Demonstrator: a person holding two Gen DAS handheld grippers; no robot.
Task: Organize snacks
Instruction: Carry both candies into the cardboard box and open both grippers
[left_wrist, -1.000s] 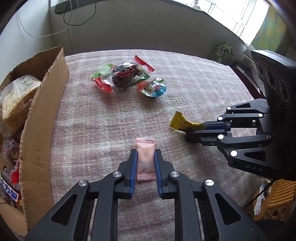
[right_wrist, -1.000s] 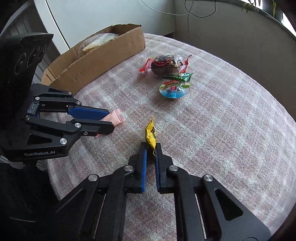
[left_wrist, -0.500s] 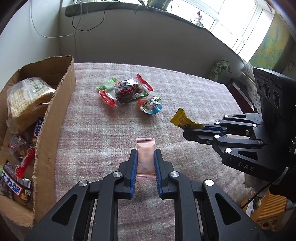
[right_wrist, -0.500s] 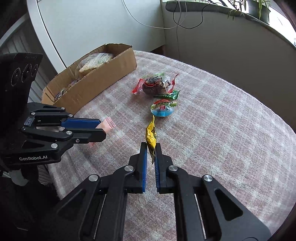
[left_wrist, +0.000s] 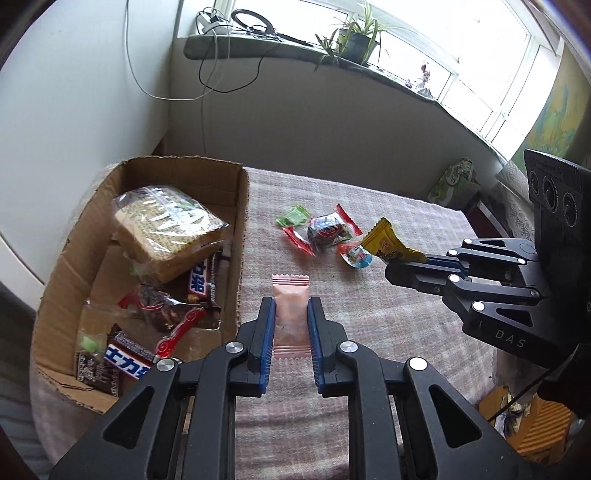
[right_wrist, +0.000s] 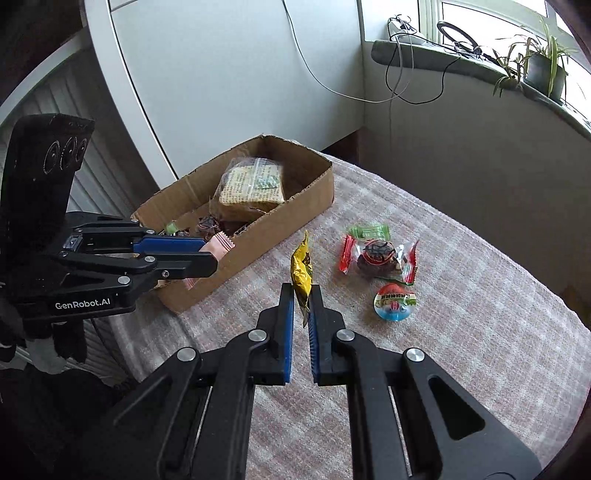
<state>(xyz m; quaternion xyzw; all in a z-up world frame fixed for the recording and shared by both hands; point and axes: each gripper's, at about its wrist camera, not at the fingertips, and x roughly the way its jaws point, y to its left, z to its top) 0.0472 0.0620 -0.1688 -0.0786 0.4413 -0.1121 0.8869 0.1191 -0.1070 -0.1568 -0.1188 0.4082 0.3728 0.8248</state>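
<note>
An open brown cardboard box (left_wrist: 242, 236) sits along the left edge of a table covered in a pink and grey checked cloth (left_wrist: 388, 332). Inside it lie a clear bag of square tan crackers (left_wrist: 166, 229), dark chocolate bars with blue and white lettering (left_wrist: 127, 363) and a few smaller wrapped sweets. Just right of the box's near wall, the left gripper (left_wrist: 290, 317) is closed on a flat pale pink sachet (left_wrist: 290, 310) with crimped ends, held above the cloth. Further right, toward the far edge of the table, three loose snacks lie close together: a small green wrapped sweet (left_wrist: 293, 218), a dark round sweet in clear wrap with red twisted ends (left_wrist: 325, 230) and a little round jelly cup with a colourful lid (left_wrist: 356, 254). At the right, the right gripper (right_wrist: 302, 295) is clamped on a crinkled yellow foil packet (right_wrist: 301, 266) (it stands upright between the blue pads), raised above the cloth beside the jelly cup.
</note>
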